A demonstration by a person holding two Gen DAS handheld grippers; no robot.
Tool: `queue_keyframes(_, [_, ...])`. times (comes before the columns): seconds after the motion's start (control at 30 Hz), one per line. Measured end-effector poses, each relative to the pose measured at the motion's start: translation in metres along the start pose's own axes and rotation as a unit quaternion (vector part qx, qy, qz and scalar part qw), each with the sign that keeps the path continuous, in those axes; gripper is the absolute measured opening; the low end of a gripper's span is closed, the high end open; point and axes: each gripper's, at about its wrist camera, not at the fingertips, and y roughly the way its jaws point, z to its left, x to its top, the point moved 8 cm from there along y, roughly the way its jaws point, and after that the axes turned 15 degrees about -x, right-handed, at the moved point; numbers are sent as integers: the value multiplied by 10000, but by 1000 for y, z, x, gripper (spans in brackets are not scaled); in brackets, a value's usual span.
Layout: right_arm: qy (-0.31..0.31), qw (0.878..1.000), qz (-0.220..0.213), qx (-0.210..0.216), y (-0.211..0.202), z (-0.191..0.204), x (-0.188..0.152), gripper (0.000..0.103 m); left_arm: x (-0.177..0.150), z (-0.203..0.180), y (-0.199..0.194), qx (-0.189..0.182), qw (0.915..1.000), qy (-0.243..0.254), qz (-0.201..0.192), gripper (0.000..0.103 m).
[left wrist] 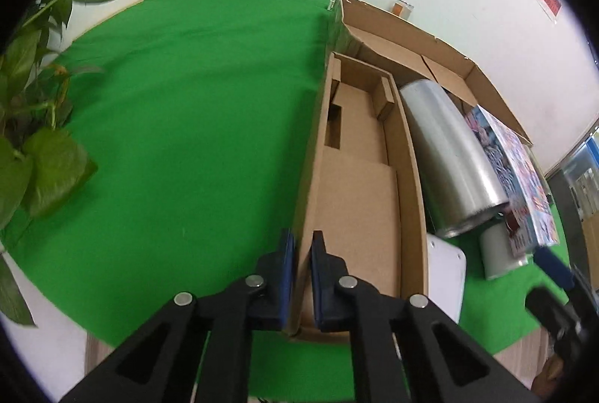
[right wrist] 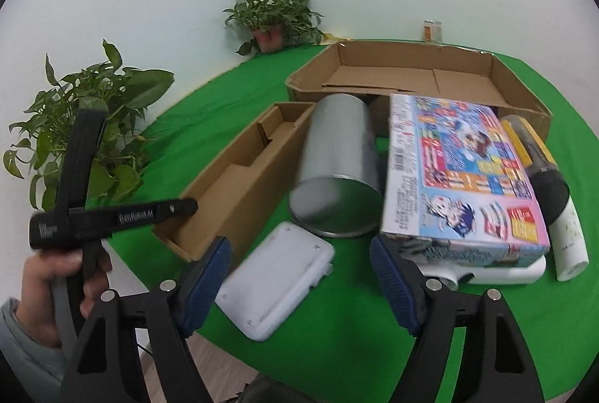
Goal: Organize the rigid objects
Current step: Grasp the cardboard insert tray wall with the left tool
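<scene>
Tin [right wrist: 337, 174] lies between narrow carton [right wrist: 239, 174] and printed box [right wrist: 460, 171].

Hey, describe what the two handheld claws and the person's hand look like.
Both claws, left claw and right claw, have black plastic arms with triangular cutouts, silver round pivot pins and blue finger pads. The left unit carries white "GenRobot.AI" lettering. The left hand is bare, with a grey sleeve.
</scene>
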Motion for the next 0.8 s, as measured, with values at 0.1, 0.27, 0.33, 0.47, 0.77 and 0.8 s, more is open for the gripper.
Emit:
queue_keyframes(0.1, [-19, 9990, 0, 449, -2, 18, 9, 72, -18, -7, -7, -108, 9999, -113, -37, 8])
queue_keyframes(0.27, [-221, 9972, 393, 604, 19, 47, 17, 57, -33, -7, -17, -218, 9989, -403, -70, 9])
queue_keyframes(0.33, [-254, 9973, 570, 386, 32, 53, 17, 54, -35, -11, -16, -141, 9992, -366, -28, 9])
queue_keyframes(0.47, [-262, 9935, 1098, 111, 60, 59, 4, 44, -35, -15, -14, -18, 9996, -273, -9, 9])
queue_keyframes(0.77, [-787, 9909, 1045, -304, 90, 82, -9, 30, -31, -7, -14, -363, 9986, -312, 217, 10])
queue_keyframes(0.8, [-828, 9908, 1031, -279, 91, 85, -9, 28, -30, -7, -13, -391, 9984, -332, 246, 10])
